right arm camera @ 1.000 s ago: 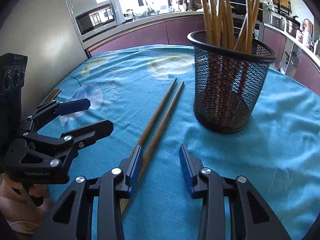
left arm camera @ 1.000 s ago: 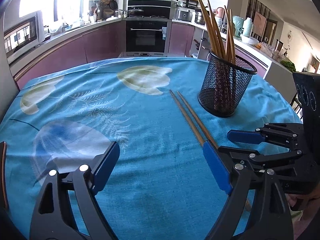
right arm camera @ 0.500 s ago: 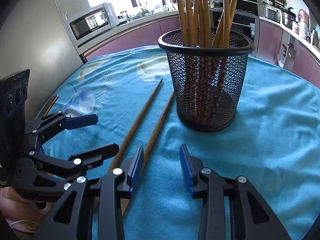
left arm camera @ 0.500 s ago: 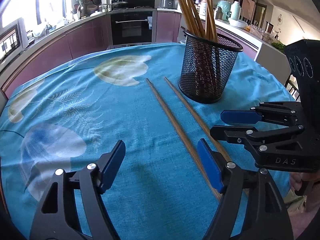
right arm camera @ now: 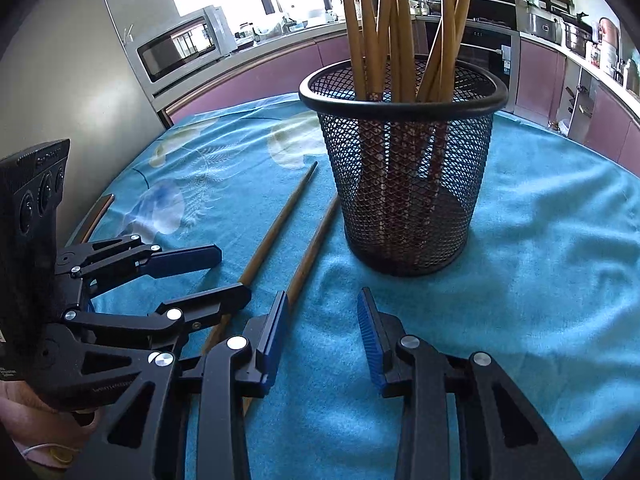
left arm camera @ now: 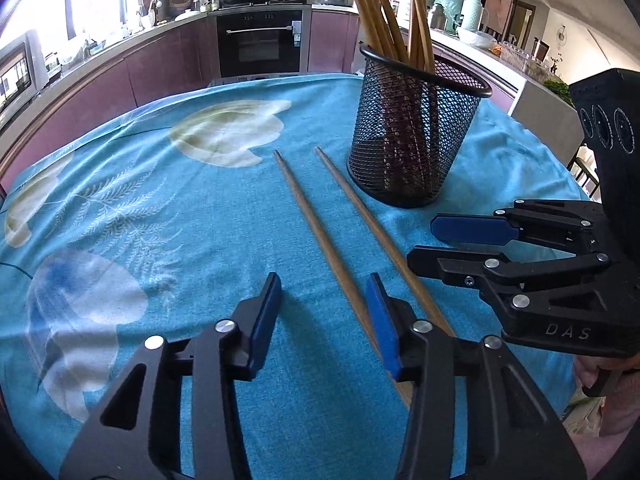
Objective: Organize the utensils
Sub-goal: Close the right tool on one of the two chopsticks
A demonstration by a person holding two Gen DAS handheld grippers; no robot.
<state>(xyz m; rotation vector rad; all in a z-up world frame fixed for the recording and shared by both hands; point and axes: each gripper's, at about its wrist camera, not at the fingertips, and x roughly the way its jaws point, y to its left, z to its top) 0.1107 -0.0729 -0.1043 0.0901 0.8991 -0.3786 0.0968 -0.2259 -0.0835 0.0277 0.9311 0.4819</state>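
Turquoise cloth printed with pale leaves and ferns covers the tabletop (left arm camera: 168,208), and two loose wooden chopsticks lie on it side by side, slightly apart, pointing away toward the kitchen. The left chopstick (left arm camera: 316,232) runs down between the spread fingers of the left claw (left arm camera: 324,320), close to the right-hand blue pad; neither pad touches it. The right chopstick (left arm camera: 368,216) passes just outside that same finger and disappears under it. A black wire-mesh holder (left arm camera: 412,140) stands upright just beside the tips of the loose pair, packed with more chopsticks (left arm camera: 384,12) that lean against its rim; their lower ends show a dark red speckled pattern through the mesh.

From the right wrist view, the right claw (right arm camera: 324,332) is also spread, holding nothing, its pads hovering over bare cloth in front of the holder (right arm camera: 404,184), with the nearer loose chopstick (right arm camera: 312,248) ending under its left finger and the other chopstick (right arm camera: 276,224) ending under the left claw (right arm camera: 208,276).

Raised letters "DAS" can be read on the right claw's black body in the left wrist view (left arm camera: 460,244). Other lettering on the left claw's housing is too small to read.
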